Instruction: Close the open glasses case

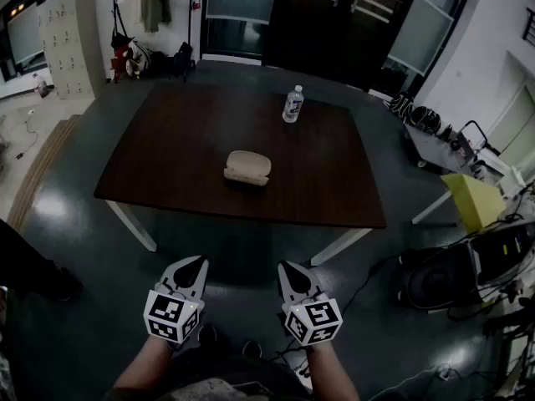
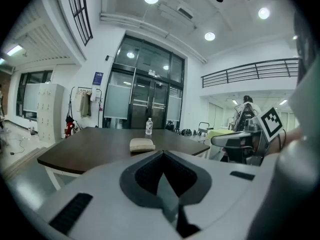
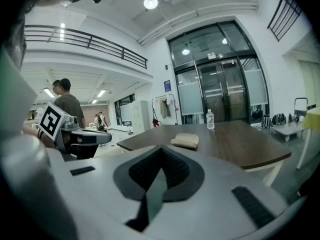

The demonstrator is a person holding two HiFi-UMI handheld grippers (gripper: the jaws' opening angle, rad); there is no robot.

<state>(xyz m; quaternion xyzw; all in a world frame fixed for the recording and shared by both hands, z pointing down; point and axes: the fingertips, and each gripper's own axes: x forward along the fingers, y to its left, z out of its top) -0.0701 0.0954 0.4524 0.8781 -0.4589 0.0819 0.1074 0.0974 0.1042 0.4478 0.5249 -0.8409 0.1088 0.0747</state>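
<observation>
A beige glasses case [image 1: 247, 168] lies near the middle of the dark brown table [image 1: 167, 165]. From here its lid looks lowered over the base; I cannot tell whether it is fully closed. The case also shows small and far off in the left gripper view [image 2: 142, 144] and the right gripper view [image 3: 185, 141]. Both grippers hang short of the table's near edge, well away from the case. My left gripper [image 1: 194, 264] [image 2: 162, 154] has its jaws together with nothing in them. My right gripper [image 1: 288, 267] [image 3: 161, 149] is likewise shut and holds nothing.
A clear water bottle [image 1: 292, 104] stands at the table's far side, right of centre. A yellow chair [image 1: 472, 200], dark equipment [image 1: 439, 278] and cables crowd the floor on the right. Lockers [image 1: 73, 40] stand at far left. A person [image 3: 67, 104] stands to the left in the right gripper view.
</observation>
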